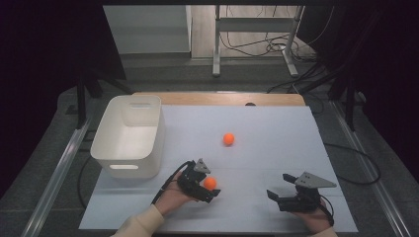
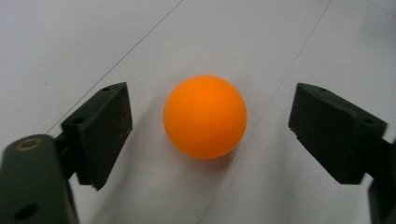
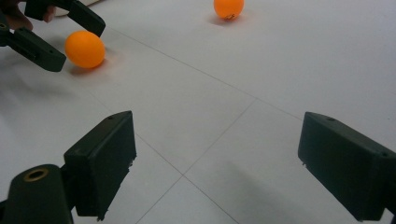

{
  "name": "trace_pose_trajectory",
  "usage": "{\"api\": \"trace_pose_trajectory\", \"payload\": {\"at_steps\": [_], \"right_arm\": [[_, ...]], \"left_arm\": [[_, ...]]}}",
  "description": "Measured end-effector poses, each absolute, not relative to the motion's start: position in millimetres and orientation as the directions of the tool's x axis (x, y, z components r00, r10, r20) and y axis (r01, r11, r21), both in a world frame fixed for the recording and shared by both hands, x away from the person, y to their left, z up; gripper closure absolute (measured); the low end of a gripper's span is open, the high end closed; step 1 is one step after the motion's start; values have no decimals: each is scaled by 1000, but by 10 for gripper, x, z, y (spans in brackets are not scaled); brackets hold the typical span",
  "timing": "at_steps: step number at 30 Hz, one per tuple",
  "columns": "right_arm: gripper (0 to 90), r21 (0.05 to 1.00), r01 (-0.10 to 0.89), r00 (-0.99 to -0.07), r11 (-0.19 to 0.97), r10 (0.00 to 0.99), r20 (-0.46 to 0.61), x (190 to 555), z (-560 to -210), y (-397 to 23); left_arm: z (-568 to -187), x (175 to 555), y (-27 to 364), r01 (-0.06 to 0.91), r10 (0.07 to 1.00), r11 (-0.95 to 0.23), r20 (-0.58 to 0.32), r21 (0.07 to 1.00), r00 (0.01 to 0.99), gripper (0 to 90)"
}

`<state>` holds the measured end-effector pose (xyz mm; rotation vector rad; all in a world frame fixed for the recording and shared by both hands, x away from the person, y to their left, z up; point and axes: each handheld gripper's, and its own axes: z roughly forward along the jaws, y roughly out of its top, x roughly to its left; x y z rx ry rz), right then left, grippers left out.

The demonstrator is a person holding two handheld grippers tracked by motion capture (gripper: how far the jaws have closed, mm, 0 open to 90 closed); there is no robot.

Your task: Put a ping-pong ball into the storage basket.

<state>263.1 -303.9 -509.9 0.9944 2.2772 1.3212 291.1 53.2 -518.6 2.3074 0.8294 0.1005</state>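
Note:
An orange ball (image 1: 210,183) (image 2: 205,116) rests on the white mat between the jaws of my left gripper (image 1: 211,190). In the left gripper view a clear gap shows on each side of the ball, so the pads do not touch it and the gripper is open. A second orange ball (image 1: 228,139) (image 3: 229,8) lies farther back near the mat's middle. My right gripper (image 1: 277,186) (image 3: 215,158) sits low at the front right, open, with bare mat between its fingers.
A white plastic bin (image 1: 126,165) with handle slots stands at the left edge of the mat (image 1: 276,143). A wooden table edge (image 1: 222,98) runs along the back. Metal desk legs and cables lie on the floor beyond.

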Motion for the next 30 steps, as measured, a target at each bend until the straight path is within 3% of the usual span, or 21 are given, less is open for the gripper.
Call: {"api": "trace_pose_trajectory", "payload": {"at_steps": [4,13,30], "right_arm": [[118,852,406,-704,331,708,60,2633,-5101,-3039],[119,851,409,-703,330,708,63,2633,-5103,-3038],[119,851,407,-703,330,708,62,2632,-5101,-3041]], "left_arm": [[-5186,2912,540,537,586,-573,-149,619,796,224],[-5191,2914,564,532,568,-582,-161,615,807,496],[-5084,2887,630,515,568,-559,-153,650,809,502]]}}
